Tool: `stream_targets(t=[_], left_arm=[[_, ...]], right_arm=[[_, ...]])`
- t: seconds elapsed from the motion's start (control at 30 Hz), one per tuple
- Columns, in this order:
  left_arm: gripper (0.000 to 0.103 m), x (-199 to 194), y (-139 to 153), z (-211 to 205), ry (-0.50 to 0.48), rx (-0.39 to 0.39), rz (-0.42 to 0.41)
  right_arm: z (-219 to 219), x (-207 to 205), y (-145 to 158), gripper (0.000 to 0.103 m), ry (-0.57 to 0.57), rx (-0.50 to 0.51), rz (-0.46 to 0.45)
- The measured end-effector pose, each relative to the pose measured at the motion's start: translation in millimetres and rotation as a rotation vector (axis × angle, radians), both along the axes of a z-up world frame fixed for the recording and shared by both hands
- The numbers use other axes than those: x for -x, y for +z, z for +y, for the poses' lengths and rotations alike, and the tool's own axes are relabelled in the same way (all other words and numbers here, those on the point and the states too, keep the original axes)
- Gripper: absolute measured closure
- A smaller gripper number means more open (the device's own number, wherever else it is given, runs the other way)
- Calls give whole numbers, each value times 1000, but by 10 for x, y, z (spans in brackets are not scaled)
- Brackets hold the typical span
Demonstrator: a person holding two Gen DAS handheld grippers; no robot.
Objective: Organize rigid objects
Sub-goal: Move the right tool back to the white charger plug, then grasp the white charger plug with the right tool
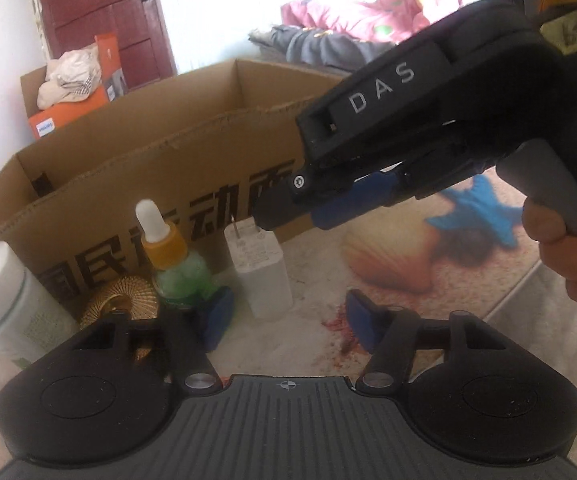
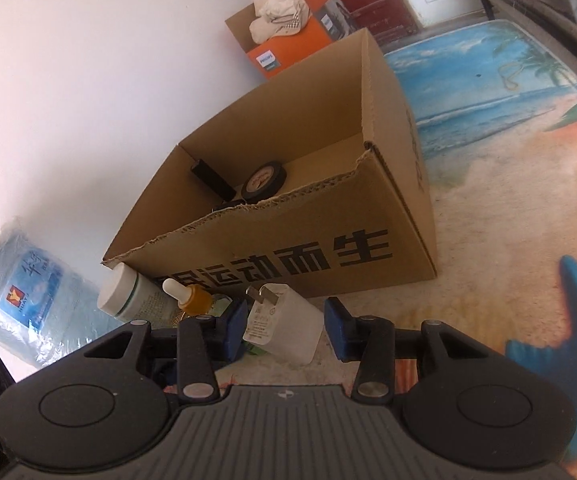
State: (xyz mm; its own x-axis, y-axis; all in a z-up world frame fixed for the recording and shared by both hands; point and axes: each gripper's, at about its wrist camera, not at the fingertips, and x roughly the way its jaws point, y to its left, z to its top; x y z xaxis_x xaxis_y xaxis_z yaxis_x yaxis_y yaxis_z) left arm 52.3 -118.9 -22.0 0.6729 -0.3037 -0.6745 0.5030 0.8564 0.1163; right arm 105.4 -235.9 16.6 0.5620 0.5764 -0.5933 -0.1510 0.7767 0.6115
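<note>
Home bedroom: clothes-strewn bed (image 1: pixel 352 28), beach-print mat (image 2: pixel 488 92)

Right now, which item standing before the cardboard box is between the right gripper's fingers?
The white plug-in charger block, prongs up; the orange-collared dropper bottle and white-capped tub stand further left.

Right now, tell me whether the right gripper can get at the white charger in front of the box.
Probably yes. In the right wrist view the white charger stands between the open pads of the right gripper, with nothing across it. The dropper bottle sits close beside the left pad and could get nudged.
</note>
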Motion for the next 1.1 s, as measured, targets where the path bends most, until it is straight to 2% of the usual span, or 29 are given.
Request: stream_targets(t=[0.23, 0.37, 0.6, 0.93, 1.1], left_arm=[[55, -103, -76, 69, 55, 12, 9], [68, -161, -106, 96, 65, 39, 16], [71, -146, -75, 120, 24, 79, 45], [71, 61, -33, -4, -122, 120, 95], [71, 82, -31, -38, -132, 105, 78]], right_arm=[[79, -141, -142, 64, 44, -11, 26], [92, -204, -190, 72, 55, -49, 36], [0, -103, -186, 73, 32, -61, 54], [-322, 293, -139, 72, -50, -52, 99], [-346, 384, -133, 71, -70, -48, 101]])
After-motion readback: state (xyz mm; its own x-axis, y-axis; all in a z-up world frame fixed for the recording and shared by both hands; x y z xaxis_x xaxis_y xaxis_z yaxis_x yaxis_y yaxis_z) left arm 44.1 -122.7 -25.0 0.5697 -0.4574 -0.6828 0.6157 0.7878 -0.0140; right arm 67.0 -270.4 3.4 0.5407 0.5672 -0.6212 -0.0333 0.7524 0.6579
